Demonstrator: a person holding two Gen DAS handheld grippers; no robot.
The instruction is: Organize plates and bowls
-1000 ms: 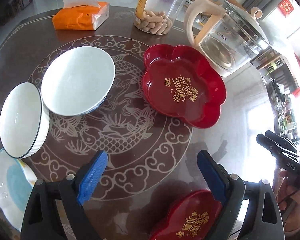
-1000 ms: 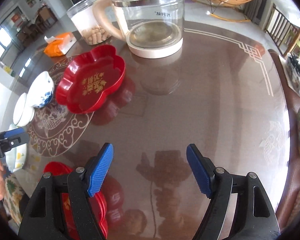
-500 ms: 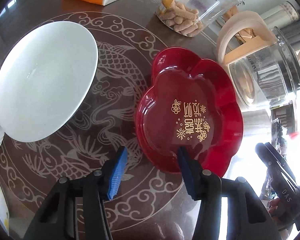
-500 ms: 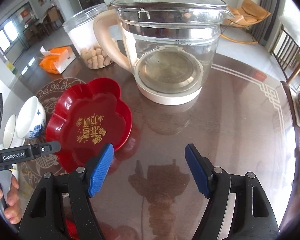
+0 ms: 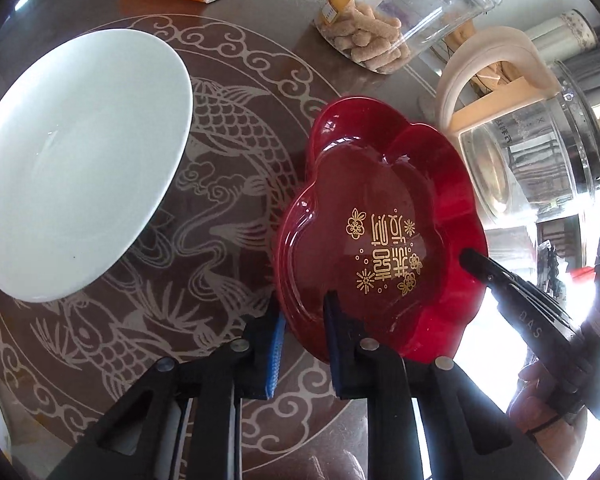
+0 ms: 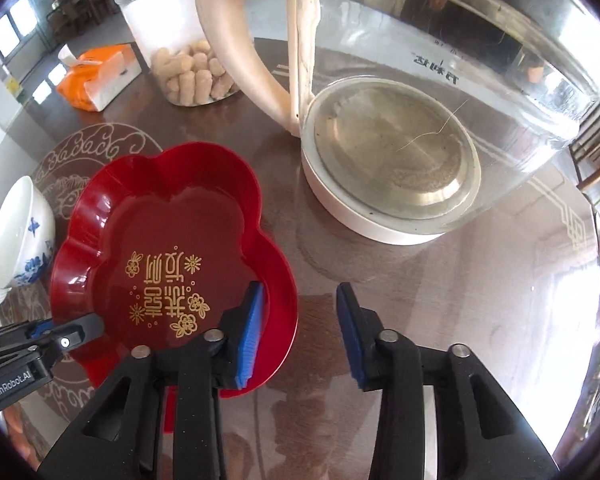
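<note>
A red flower-shaped plate (image 5: 380, 200) (image 6: 160, 232) with gold lettering lies flat on the dark table. My left gripper (image 5: 304, 308) straddles its near rim, one pad outside and one finger inside, jaws closing and pressing on the rim. My right gripper (image 6: 298, 286) straddles the opposite rim; its jaws are closing, the inner pad (image 6: 252, 328) is over the plate and the outer pad (image 6: 350, 332) stands apart from the rim. A big white bowl (image 5: 72, 160) sits to the left. A blue-and-white bowl (image 6: 24, 232) stands beyond the plate's left side.
A glass kettle (image 6: 400, 160) with a cream handle stands close behind the plate. A clear jar of biscuits (image 5: 380, 40) and an orange tissue pack (image 6: 96, 76) sit further back. A second red plate (image 6: 168, 408) peeks out under my right gripper. A hand (image 5: 548, 412) holds the right gripper.
Both grippers came in onto the red plate from opposite sides. The left jaws narrowed onto the near rim. The right gripper slid left and its jaws narrowed around the far rim.
</note>
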